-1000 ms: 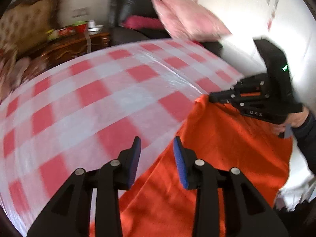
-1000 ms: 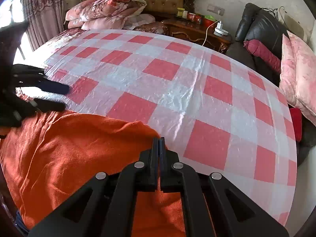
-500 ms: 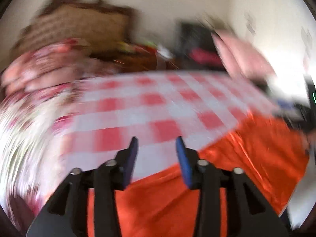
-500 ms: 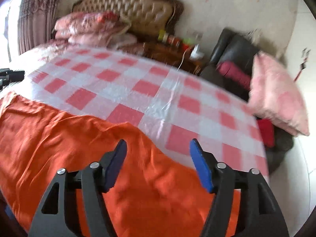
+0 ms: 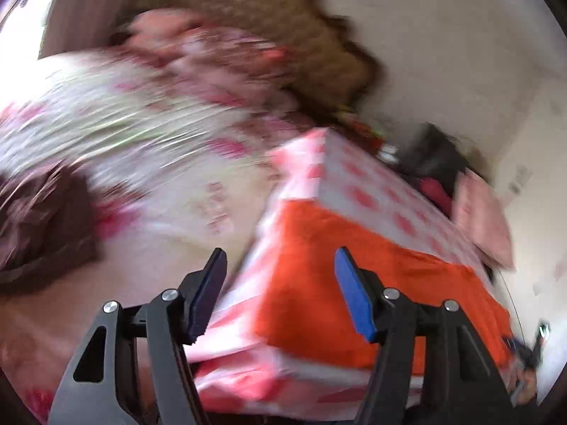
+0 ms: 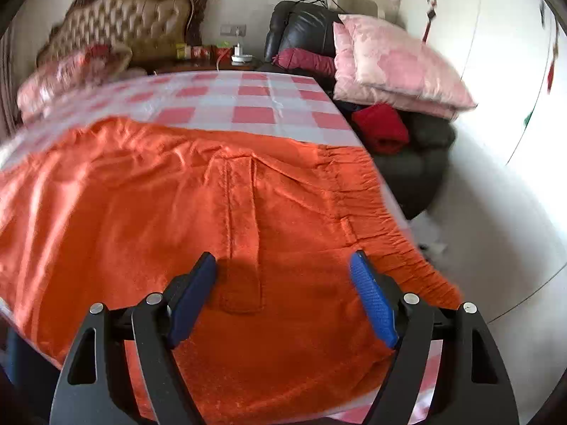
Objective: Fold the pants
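Both claws empty: right claw (image 6: 281, 290) spread wide above the orange pants (image 6: 177, 194), left claw (image 5: 280, 290) opening. Pants overhang the table (image 6: 255, 113) edge, so a sloppy grab could drag them off.

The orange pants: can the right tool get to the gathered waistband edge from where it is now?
Probably yes. The right tool hangs open over the orange pants, and the gathered waistband lies uncovered just beyond its right pad. Nothing rests on the cloth there, so the way looks free.
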Action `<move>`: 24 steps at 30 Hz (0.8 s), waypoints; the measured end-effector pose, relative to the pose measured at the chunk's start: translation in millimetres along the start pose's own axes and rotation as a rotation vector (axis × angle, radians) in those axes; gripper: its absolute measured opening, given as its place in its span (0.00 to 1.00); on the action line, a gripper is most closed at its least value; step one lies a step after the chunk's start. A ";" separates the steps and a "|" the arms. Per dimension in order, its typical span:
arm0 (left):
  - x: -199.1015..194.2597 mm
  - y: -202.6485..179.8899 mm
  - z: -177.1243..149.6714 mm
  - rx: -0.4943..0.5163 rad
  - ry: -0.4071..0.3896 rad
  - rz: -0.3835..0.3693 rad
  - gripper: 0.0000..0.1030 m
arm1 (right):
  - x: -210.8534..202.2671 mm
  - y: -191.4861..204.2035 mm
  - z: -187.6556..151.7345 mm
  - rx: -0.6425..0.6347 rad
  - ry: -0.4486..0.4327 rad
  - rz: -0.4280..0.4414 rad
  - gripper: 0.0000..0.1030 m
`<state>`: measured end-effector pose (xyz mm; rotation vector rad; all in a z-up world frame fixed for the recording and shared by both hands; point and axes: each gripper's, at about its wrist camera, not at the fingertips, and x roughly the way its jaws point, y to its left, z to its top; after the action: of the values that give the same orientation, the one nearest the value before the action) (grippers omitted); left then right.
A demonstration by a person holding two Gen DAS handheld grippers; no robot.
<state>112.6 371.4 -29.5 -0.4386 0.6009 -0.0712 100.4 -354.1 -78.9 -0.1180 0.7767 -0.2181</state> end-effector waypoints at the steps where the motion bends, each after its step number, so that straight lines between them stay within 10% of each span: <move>1: 2.4 -15.5 2.5 0.074 0.017 -0.030 0.61 | -0.6 2.6 1.1 -0.011 0.008 -0.012 0.73; 8: 107.6 -180.7 2.1 0.713 0.272 -0.197 0.44 | 8.2 -10.0 -0.3 0.037 0.038 -0.003 0.78; 24: 228.5 -250.4 -13.1 0.942 0.514 -0.275 0.18 | 9.0 -9.4 -3.5 0.037 0.030 0.000 0.79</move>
<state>309.1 96.1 -55.7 0.4366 0.9258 -0.7149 102.7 -365.5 -85.8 -0.0800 0.8020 -0.2349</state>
